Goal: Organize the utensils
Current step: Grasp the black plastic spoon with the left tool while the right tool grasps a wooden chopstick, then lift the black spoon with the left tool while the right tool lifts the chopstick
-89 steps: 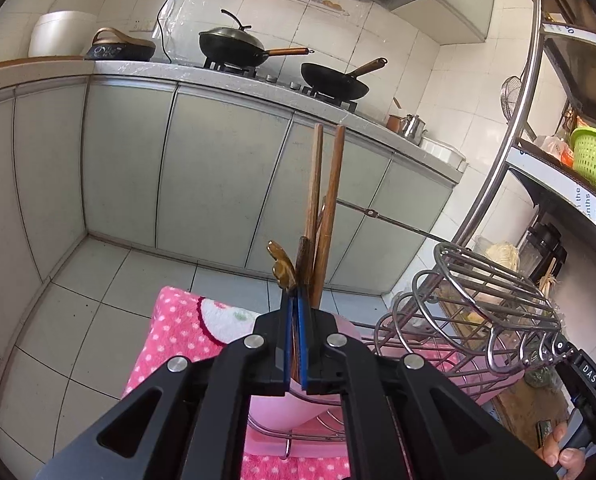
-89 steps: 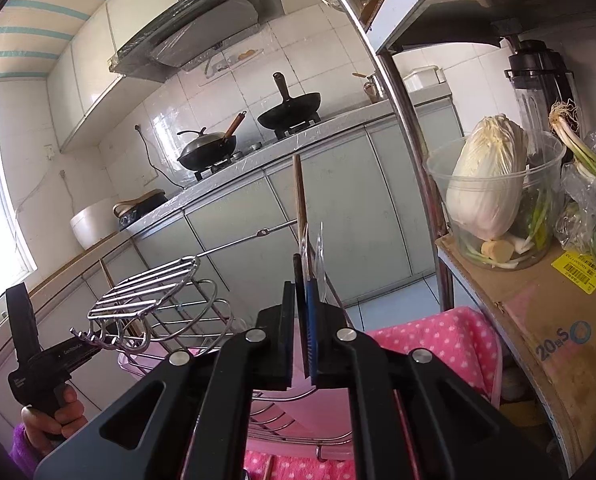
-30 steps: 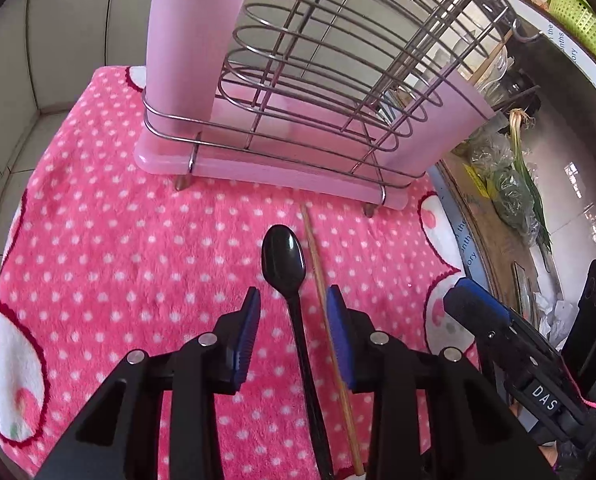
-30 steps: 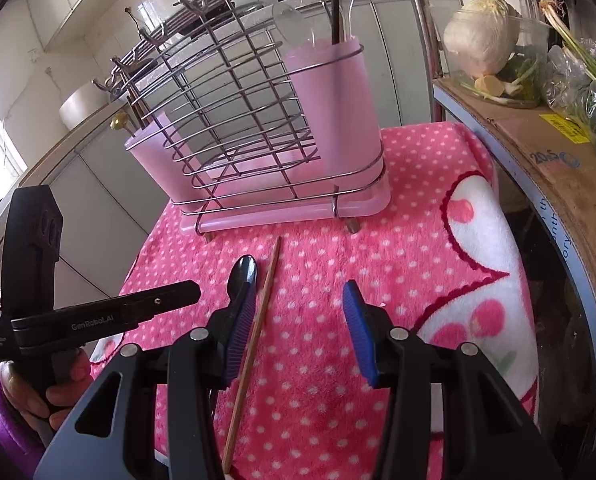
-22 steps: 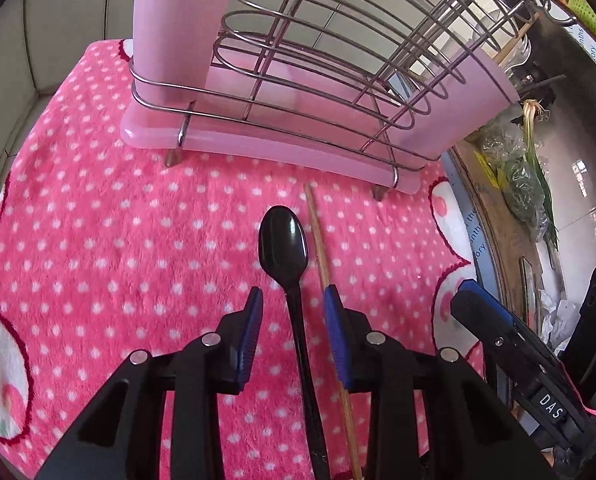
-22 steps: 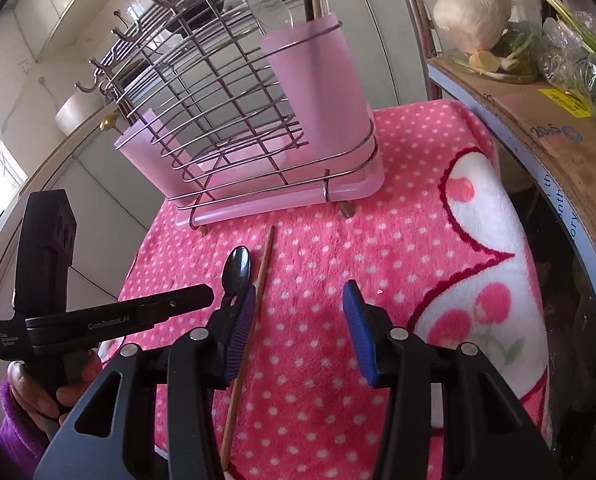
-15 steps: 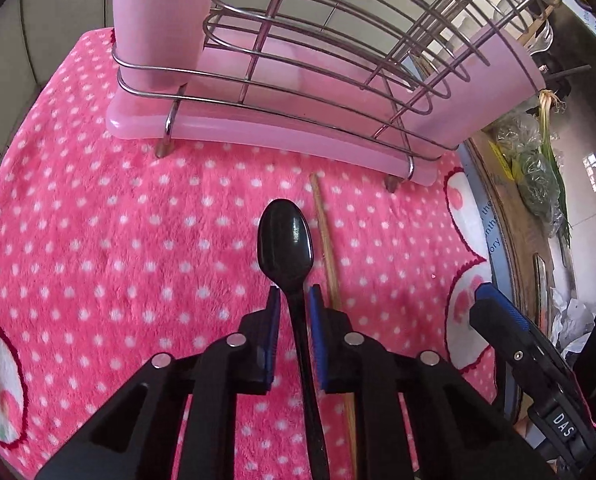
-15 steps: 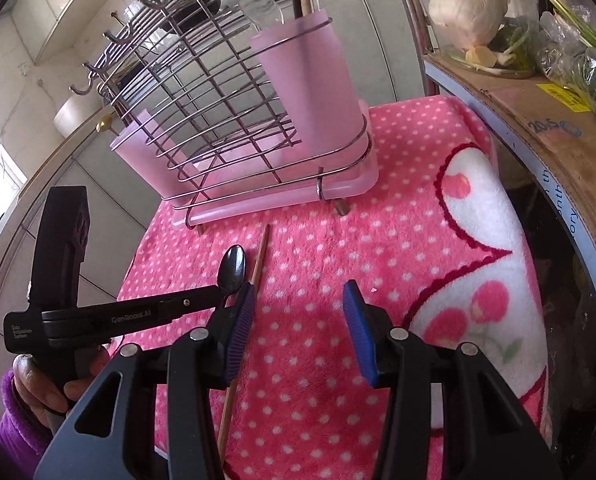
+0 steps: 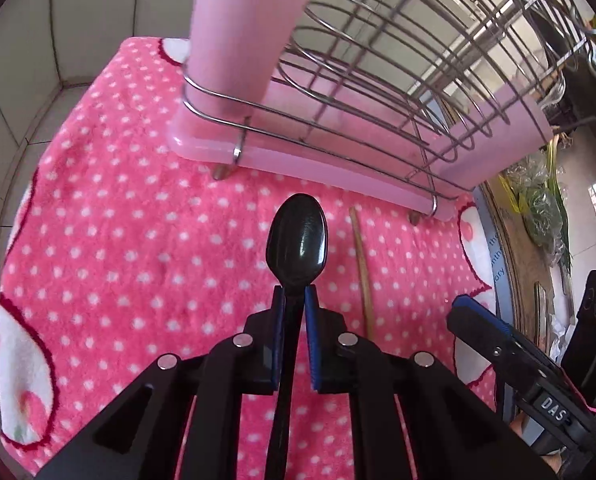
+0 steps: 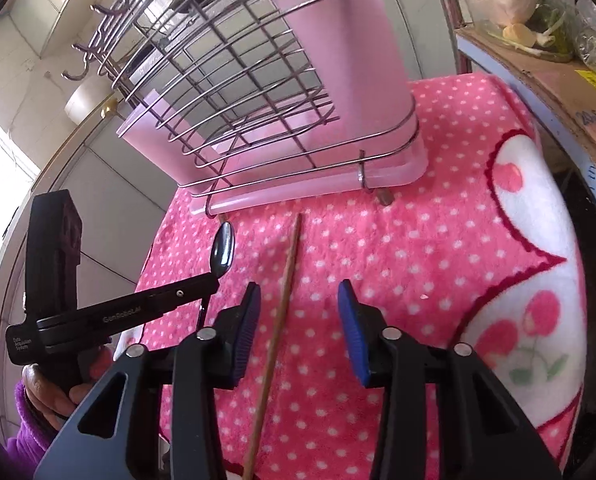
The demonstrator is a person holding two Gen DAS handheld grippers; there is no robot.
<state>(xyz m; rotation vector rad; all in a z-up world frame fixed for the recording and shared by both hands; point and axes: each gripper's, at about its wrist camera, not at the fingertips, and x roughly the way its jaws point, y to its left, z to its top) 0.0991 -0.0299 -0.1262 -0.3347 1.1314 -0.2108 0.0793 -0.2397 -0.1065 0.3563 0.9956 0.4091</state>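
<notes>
Left gripper [image 9: 294, 300] apparently grips black spoon [image 9: 297, 236]

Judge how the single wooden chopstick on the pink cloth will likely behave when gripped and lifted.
The chopstick looks thin and wooden: probably stiff and light. It is slender, so it may pivot in the right gripper, whose jaws stand open. The fuzzy cloth probably keeps it from rolling.

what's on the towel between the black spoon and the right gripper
A single wooden chopstick lies there, beside the black spoon held by the left gripper, left of the right gripper; the left wrist view shows it.
</notes>
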